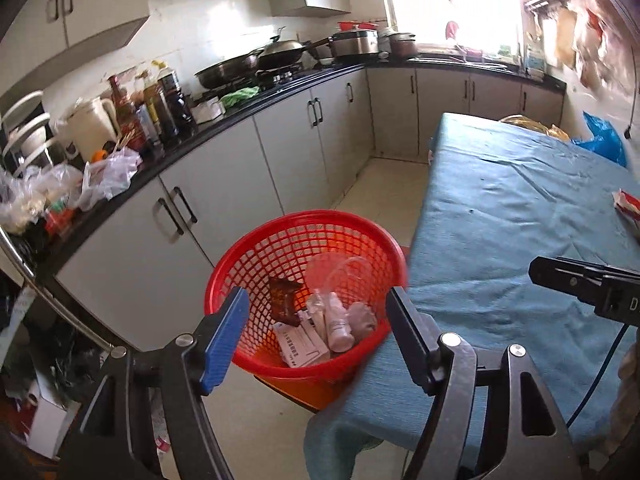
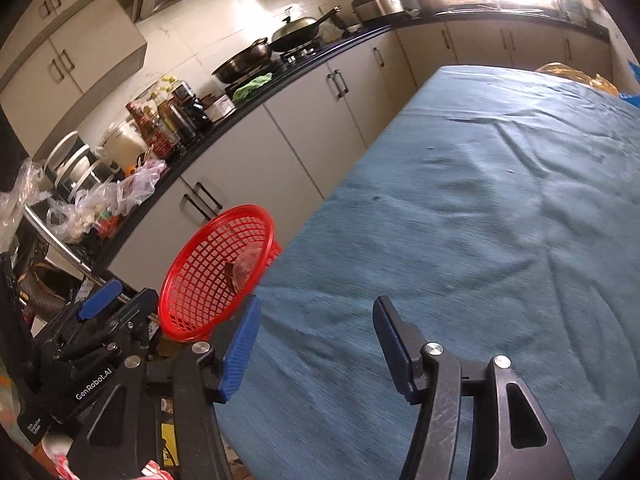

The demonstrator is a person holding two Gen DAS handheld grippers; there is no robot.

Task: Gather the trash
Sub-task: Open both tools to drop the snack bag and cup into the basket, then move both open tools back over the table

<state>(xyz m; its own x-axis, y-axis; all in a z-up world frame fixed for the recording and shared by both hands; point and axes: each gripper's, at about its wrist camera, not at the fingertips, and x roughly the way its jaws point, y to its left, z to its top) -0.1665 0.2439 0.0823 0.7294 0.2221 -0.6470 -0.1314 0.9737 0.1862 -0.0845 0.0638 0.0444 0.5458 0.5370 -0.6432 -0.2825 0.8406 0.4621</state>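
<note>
Left gripper (image 1: pixel 316 320): jaws apart with nothing between them, hanging above the basket; in the right wrist view it shows at the lower left (image 2: pixel 102 300), beside the basket.
Right gripper (image 2: pixel 314 328): jaws apart and empty, over the blue cloth at the table's near end; its black body enters the left wrist view from the right edge (image 1: pixel 580 284).
Basket (image 1: pixel 256 260): red plastic mesh, round, standing on the floor just beside the table's left edge, between table and cabinets.
Trash in basket: a white bottle (image 1: pixel 338 326), a white printed box (image 1: pixel 304 346), a brown wrapper (image 1: pixel 284 300) leaning on the mesh wall, a clear plastic piece (image 1: pixel 340 274) and a crumpled pale wad (image 1: pixel 362 320).
Table (image 2: pixel 480 200): covered by a wrinkled blue cloth, mostly bare.
Packet (image 1: pixel 628 204): red and white, on the cloth at the right edge of the left wrist view, well apart from the basket.
Far end of table: a yellow bag (image 1: pixel 536 126) and a blue bag (image 1: pixel 602 138).
Counter (image 1: pixel 224 126): black top over pale cabinets, holding pans (image 1: pixel 228 70), bottles (image 1: pixel 160 108), a white kettle (image 1: pixel 90 128) and plastic bags (image 1: pixel 108 176).
</note>
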